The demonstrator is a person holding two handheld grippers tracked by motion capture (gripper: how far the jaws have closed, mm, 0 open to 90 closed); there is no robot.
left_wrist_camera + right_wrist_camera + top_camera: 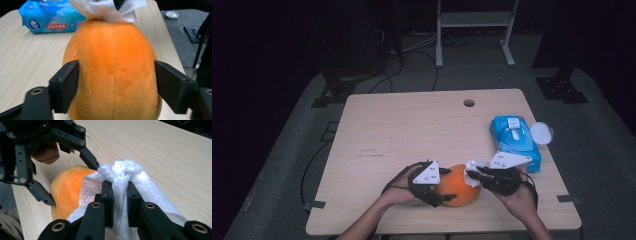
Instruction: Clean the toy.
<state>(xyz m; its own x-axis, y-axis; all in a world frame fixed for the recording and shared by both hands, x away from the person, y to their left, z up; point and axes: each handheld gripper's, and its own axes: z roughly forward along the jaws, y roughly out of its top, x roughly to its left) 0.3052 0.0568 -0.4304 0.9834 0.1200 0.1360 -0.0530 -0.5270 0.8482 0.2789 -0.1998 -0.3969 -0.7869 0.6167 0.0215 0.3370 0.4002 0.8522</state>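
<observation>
Orange plush (pixel 458 186) sits on counter (pixel 412 125) near your edge, between both grippers. Your left gripper (pixel 116 82) straddles plush: jaws either side of it, left jaw at fabric, right jaw just clear, no squeeze visible. Your right gripper (pixel 120 202) jaws nearly shut, pinching bunched white wipe (pixel 125 177); wipe rests on plush top, facing left gripper. Blue wipe pack (pixel 515 141) lies at counter's right edge, white lid (pixel 541 133) beside it.

Orange plush fruit (pixel 456 186) between two tongs, left (pixel 443 192) and right (pixel 473 175)
</observation>
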